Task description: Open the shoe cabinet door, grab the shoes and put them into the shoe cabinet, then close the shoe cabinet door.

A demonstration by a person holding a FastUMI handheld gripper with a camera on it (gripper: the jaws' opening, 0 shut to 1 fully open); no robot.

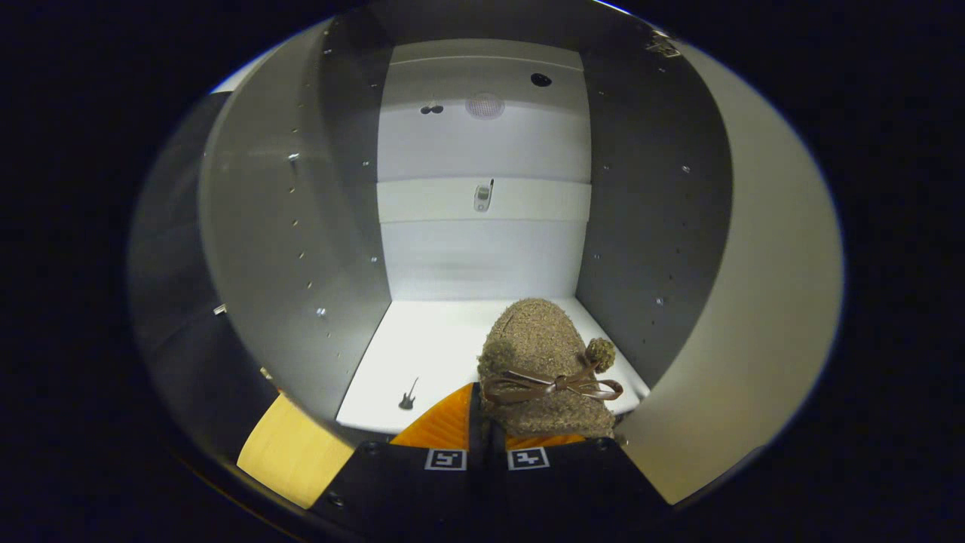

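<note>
White cabinet floor (422, 339) is being reached: a shoe (544, 369) is being pinched by the tongs (486, 434), apparently awaiting lowering and release.

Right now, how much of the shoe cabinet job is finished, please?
Done: the cabinet stands open, its white shelf lit and in view. In hand: the gripper is shut on the fuzzy brown shoe with a bow, held over the front of that shelf, toe pointing in. Left: set the shoe down, let go, put in any other shoe, then close the door.
</note>
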